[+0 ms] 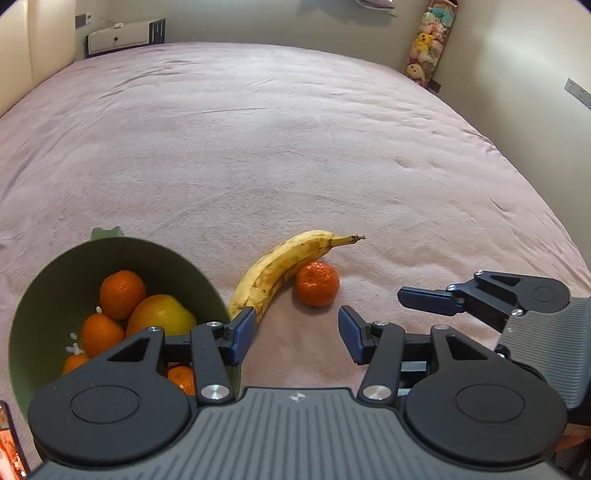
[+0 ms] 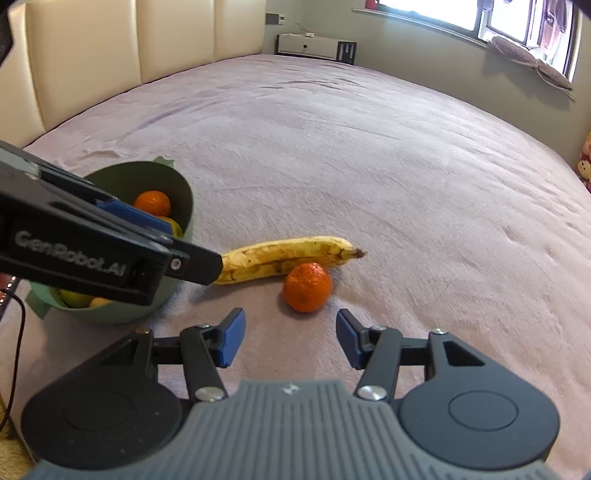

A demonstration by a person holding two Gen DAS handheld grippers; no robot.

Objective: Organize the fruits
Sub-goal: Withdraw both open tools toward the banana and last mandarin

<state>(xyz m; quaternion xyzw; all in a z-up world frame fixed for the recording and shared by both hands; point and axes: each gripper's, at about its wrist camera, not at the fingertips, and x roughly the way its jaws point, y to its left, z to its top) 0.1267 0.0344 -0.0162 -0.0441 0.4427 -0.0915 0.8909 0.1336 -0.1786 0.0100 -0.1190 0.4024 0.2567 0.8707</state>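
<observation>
the left gripper [image 1: 295, 332] is hanging over the bed with its blue-padded jaws standing moderately apart and nothing between them. its left finger is showing in front of the near end of the banana [image 1: 280, 269] and the rim of the green bowl [image 1: 37, 295]; whether it is touching either, the views are not settling. the right gripper [image 2: 290, 338] is hovering just to the right, jaws also partly apart and empty, and it is pointing at the loose orange [image 2: 307, 287], which is lying a little ahead of its pads on the cover.

the banana is lying on its side, spotted with brown, its stem pointing away to the right, and the loose orange is resting against its inner curve. seen from the right wrist, the left gripper's dark body is reaching across in front of the bowl and hiding part of it and the banana's near end.

the bowl is sitting on the bed to the left of the banana, holding several oranges [image 1: 122, 293] and a larger yellow fruit [image 1: 160, 317].

everything is resting on a pinkish-lilac bedcover [image 1: 295, 147], lightly wrinkled. a cream padded headboard [image 2: 110, 55] is standing along the left, a low white cabinet [image 2: 314, 44] beyond the far edge, a bright window [image 2: 461, 14] at the upper right, and a column of plush toys [image 1: 430, 44] is hanging in the far corner.
</observation>
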